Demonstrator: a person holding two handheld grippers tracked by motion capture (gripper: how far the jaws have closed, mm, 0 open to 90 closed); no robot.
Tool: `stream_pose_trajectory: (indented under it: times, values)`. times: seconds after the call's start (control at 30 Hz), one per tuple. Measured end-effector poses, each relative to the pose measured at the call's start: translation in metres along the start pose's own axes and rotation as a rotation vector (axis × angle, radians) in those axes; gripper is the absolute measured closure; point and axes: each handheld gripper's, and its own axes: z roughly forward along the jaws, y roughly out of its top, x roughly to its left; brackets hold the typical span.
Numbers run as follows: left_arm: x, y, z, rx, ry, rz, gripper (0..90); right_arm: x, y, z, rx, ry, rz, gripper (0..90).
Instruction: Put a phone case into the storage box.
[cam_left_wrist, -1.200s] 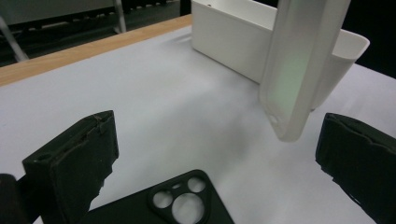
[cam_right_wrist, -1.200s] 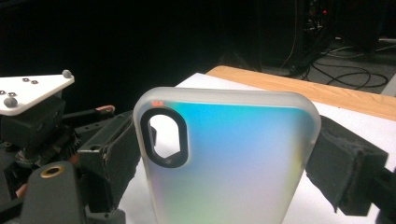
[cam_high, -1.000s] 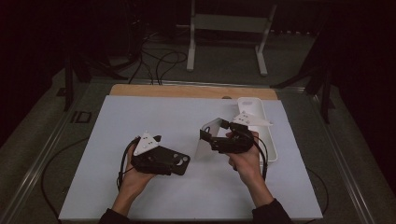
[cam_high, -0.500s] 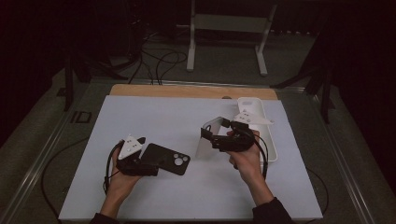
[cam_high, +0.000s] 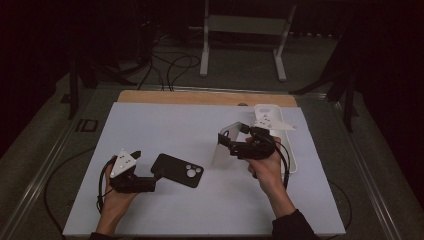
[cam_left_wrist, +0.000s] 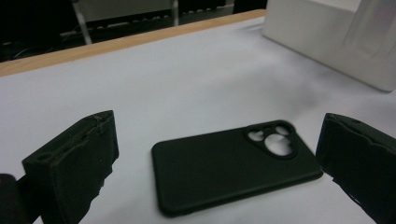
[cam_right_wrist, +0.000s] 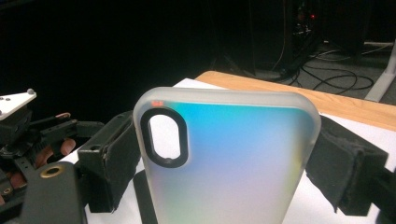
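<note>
There are two phone cases on the scene, and one more white object that could be a third. The black phone case (cam_high: 177, 170) lies flat on the white table (cam_high: 165, 125), in its left front part, with its camera holes (cam_high: 193, 172) turned to the right. In the left gripper view the same case (cam_left_wrist: 233, 163) rests between the two jaws, which do not touch it. The left gripper (cam_high: 150, 175) stands just at the left end of the case, its jaws spread apart, and it grips nothing. The left hand (cam_high: 116, 200) holds it from below.

The second case is a translucent phone case (cam_high: 226, 145), whitish with a blue and green shine. It stands upright, lifted above the table to the right of the middle. In the right gripper view this case (cam_right_wrist: 233, 158) has one oval camera opening (cam_right_wrist: 164, 137) with a dark rim, and the two black jaws press on its left and right edges. So the right gripper (cam_high: 232, 145) is pinching the translucent case. The right hand (cam_high: 265, 167) holds this gripper.

Behind the right gripper, near the right edge of the table, lies a white tray-like object (cam_high: 272, 117); I cannot tell exactly what it is. Beyond the table one strip of wooden edge (cam_high: 200, 97) is visible, and further a white stand (cam_high: 245, 35) and some cables (cam_high: 170, 62) on the dark floor.
</note>
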Motion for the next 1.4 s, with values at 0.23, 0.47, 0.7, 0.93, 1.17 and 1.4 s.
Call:
stream_pose_trajectory:
  times: [0.23,0.47,0.7,0.93,1.17,1.4]
  values:
    - [0.005,-0.009,-0.005,0.016,0.023,0.005,0.0,-0.006,0.005,-0.003,-0.011,-0.007,0.009,16.7]
    - [0.009,-0.017,-0.010,0.018,0.049,0.010,0.0,-0.014,0.010,-0.006,-0.022,-0.017,0.028,16.7]
    - [0.010,-0.023,-0.014,0.017,0.069,0.019,0.0,-0.023,0.015,-0.007,-0.027,-0.040,0.034,16.8]
    - [0.010,-0.026,-0.013,0.027,0.079,0.014,0.0,-0.033,0.020,-0.011,-0.032,-0.073,0.035,16.7]
    - [0.010,-0.027,-0.012,0.036,0.087,0.019,0.0,-0.043,0.026,-0.012,-0.036,-0.101,0.041,16.7]
    - [0.011,-0.029,-0.012,0.037,0.092,0.020,0.0,-0.050,0.031,-0.010,-0.041,-0.127,0.039,16.7]
